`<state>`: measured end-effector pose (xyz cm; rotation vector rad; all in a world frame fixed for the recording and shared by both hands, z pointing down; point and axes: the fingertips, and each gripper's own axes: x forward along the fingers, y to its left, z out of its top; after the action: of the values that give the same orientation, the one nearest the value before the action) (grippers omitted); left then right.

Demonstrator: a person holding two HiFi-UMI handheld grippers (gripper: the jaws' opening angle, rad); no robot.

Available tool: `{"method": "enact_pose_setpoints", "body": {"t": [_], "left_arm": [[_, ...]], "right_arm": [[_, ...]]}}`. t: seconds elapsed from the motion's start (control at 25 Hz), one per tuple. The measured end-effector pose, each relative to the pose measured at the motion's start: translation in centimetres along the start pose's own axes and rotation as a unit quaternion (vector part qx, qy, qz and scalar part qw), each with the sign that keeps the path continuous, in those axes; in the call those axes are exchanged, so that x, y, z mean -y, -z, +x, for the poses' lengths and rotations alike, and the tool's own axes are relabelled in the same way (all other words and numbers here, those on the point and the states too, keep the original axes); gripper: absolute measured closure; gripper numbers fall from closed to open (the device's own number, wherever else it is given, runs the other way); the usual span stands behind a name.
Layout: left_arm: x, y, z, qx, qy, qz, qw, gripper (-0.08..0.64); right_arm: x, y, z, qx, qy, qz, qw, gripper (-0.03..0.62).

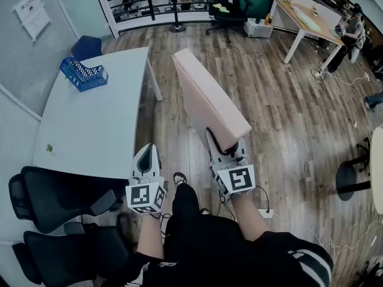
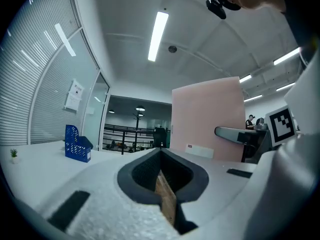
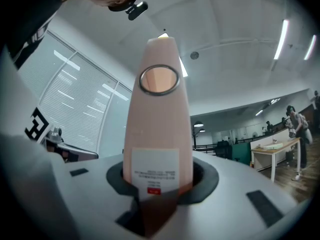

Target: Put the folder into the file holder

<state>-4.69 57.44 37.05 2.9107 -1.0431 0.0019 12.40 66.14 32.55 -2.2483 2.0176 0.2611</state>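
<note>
A thick pink folder [image 1: 209, 100] is held up over the wooden floor, to the right of the white table [image 1: 96, 130]. My right gripper [image 1: 226, 143] is shut on the folder's lower end; in the right gripper view the folder [image 3: 159, 134] rises between the jaws with its spine label facing the camera. The blue file holder [image 1: 84, 74] stands at the table's far left corner and also shows in the left gripper view as a file holder [image 2: 76, 143] far off. My left gripper [image 1: 146, 151] hangs near the table's front edge, shut and empty.
Two black office chairs [image 1: 54, 202] stand at the lower left by the table. A tiny green plant [image 1: 49, 148] sits on the table's left edge. A wooden desk [image 1: 305, 14] and a person [image 1: 353, 31] are far off at the upper right.
</note>
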Motion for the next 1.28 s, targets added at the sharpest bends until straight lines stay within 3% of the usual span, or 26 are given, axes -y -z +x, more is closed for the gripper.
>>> {"method": "enact_pose_setpoints", "body": {"t": [0.56, 0.8, 1.04, 1.28], "left_arm": [[-13.8, -2.8, 18.6, 0.021, 0.023, -0.019, 0.9993, 0.56], [-17.9, -2.7, 23.0, 0.011, 0.026, -0.031, 0.9991, 0.56], [-21.2, -2.1, 27.5, 0.008, -0.009, -0.039, 0.9992, 0.561], [-25.7, -0.8, 33.9, -0.005, -0.072, -0.045, 0.9964, 0.56]], "right_arm": [[2.7, 3.7, 21.8, -0.004, 0.002, -0.007, 1.0, 0.442], [2.7, 4.9, 27.9, -0.006, -0.003, -0.001, 1.0, 0.442], [4.4, 7.1, 34.2, -0.008, -0.043, 0.017, 0.999, 0.442], [6.1, 9.9, 42.8, -0.007, -0.106, 0.042, 0.993, 0.44]]}}
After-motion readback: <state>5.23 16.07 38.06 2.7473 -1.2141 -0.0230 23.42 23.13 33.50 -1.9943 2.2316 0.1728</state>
